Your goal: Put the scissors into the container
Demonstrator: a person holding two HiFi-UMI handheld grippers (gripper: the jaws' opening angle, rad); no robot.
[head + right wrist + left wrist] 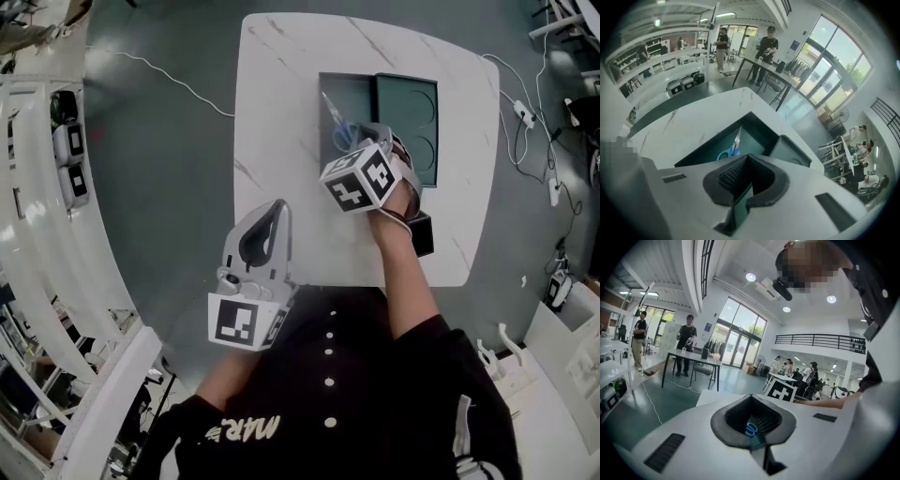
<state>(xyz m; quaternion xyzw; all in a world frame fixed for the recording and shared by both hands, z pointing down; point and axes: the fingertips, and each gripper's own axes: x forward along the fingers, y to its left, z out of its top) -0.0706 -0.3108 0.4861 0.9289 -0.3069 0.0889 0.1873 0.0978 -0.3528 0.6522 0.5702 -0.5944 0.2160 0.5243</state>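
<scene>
The scissors [339, 129] with blue handles lie inside the dark green container [323, 103] at the far middle of the white table [281, 112], blades pointing away from me. My right gripper [375, 131] hovers above the container's near right corner, shut and empty. In the right gripper view the scissors [727, 152] show in the container [701, 152] just past the meeting jaws [748, 157]. My left gripper [278, 206] is over the table's near left edge, shut with nothing in it. Through its jaws [751, 397] the blue handles [751, 430] show in the left gripper view.
The container's lid [408, 103] with two round recesses lies right beside it. A small black box [424, 234] sits on the table under my right wrist. White shelving [56, 187] curves along the left. Cables [169, 75] run over the floor.
</scene>
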